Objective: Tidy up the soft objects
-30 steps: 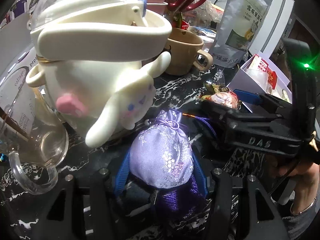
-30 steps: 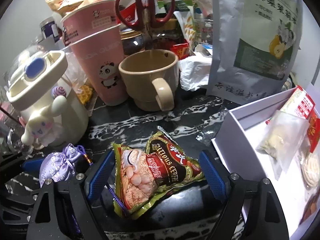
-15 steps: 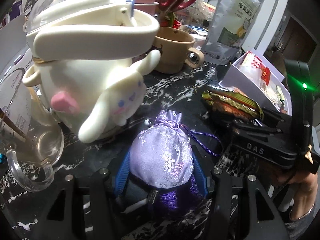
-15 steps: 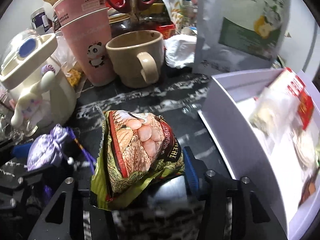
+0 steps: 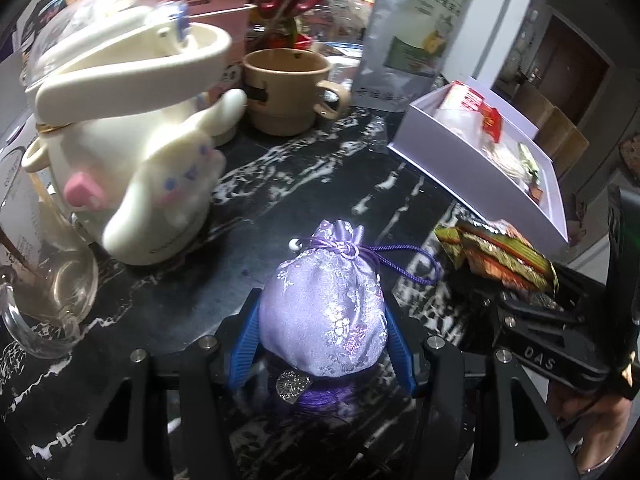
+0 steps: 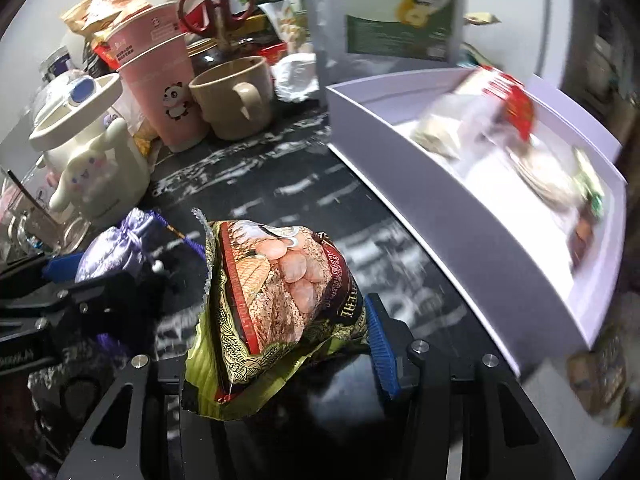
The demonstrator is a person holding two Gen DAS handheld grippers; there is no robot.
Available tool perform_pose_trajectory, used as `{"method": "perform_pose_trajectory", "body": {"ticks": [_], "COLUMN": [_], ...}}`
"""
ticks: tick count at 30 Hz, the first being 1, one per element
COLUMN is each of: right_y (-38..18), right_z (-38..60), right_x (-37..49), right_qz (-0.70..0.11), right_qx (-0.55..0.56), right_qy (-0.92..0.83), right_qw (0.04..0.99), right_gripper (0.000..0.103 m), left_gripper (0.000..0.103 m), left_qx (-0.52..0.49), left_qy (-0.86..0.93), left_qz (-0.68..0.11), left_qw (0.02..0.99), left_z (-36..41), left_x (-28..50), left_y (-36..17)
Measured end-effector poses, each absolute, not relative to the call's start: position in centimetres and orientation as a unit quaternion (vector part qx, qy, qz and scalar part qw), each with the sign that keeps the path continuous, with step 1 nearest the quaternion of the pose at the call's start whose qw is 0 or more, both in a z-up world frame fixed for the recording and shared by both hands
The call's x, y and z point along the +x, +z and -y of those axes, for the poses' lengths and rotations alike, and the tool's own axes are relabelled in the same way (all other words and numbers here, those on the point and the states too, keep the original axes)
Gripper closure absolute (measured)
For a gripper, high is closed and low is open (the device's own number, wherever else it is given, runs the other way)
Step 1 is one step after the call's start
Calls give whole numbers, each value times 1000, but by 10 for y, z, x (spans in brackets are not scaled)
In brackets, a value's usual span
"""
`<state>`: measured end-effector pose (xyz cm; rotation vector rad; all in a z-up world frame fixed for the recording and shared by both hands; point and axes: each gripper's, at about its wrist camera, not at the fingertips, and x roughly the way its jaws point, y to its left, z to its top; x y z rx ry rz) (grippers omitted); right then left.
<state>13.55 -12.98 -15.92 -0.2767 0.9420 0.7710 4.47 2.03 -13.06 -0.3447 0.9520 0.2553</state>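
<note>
- Lilac brocade is bulging between the blue pads of the left gripper (image 5: pixel 322 330): the drawstring pouch (image 5: pixel 324 312) is sitting clamped there, its tied neck pointing away from the claw and its purple cord (image 5: pixel 404 258) trailing ahead and to the right.
- Ahead and to the left of that claw, a cream rabbit-faced jug (image 5: pixel 132 152) is standing on the black marbled tabletop (image 5: pixel 320 168), with a glass mug (image 5: pixel 44 304) just beside it at the left edge.
- Straight ahead, a beige mug (image 5: pixel 286 90) is standing farther off.
- The right gripper (image 6: pixel 288 320) is squeezing a green-and-red snack packet (image 6: pixel 276 304); its jaws have just been closing, and the packet is standing crumpled and upright between them, only the right blue pad (image 6: pixel 382 354) showing.
- Ahead and to the right of this claw, a white open box (image 6: pixel 460 216) is lying near, blurred, with packets inside.
- To the left of this claw, the pouch and the other gripper are sitting close beside the snack packet.
</note>
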Motion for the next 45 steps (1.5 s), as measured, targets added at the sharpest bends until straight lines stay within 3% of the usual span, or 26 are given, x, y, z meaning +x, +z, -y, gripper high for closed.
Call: {"method": "perform_pose_trajectory", "body": {"ticks": [24,45], "right_y": [-127,-60], "right_z": [210,254], "right_x": [78,70], "right_qz": [-419,-340], "right_qx": [-25,-5], "right_qy": [319,269], "right_qw": [850,901], "right_gripper": [56,56], "left_gripper": [47,47], "left_qx": [-102,-46], "left_qy": [22,-54], "left_qz": [-444,-356], "left_qw": [890,932], "left_z": [51,94], "left_x": [54,80], "left_y": [-109,-37]}}
